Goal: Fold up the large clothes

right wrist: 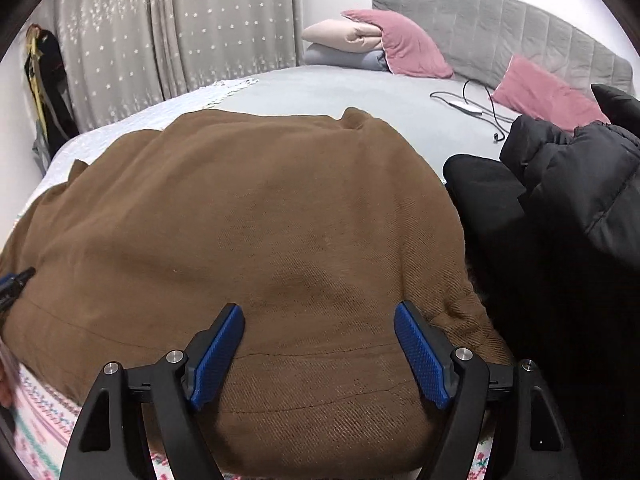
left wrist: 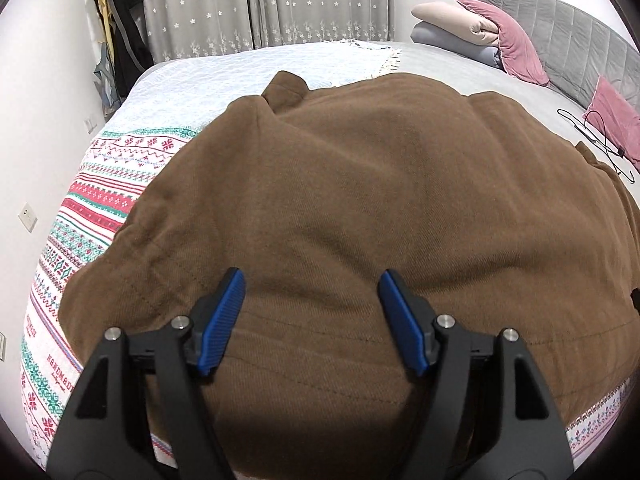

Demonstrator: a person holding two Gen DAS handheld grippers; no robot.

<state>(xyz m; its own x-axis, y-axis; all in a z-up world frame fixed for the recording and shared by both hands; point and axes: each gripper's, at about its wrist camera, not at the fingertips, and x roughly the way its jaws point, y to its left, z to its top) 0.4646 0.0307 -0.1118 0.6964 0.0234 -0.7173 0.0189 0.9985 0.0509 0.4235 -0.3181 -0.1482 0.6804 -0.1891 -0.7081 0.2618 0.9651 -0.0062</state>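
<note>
A large brown garment (left wrist: 360,208) lies spread flat on the bed (left wrist: 440,60), reaching its near edge, over a patterned blanket (left wrist: 80,232); the left hand-held gripper (left wrist: 312,280) hovers above the garment's near hem, jaws apart, nothing between them; the right hand-held gripper (right wrist: 319,312) hangs likewise over the hem nearer the bed's right side, jaws wide, gripping nothing; a black puffer jacket (right wrist: 580,184) lies just beside the garment on the right; pink pillows (right wrist: 404,46) rest against the grey headboard (right wrist: 500,28) at the far edge.

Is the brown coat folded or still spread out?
Spread out: the coat lies flat across the bed, collar at the far end.
</note>
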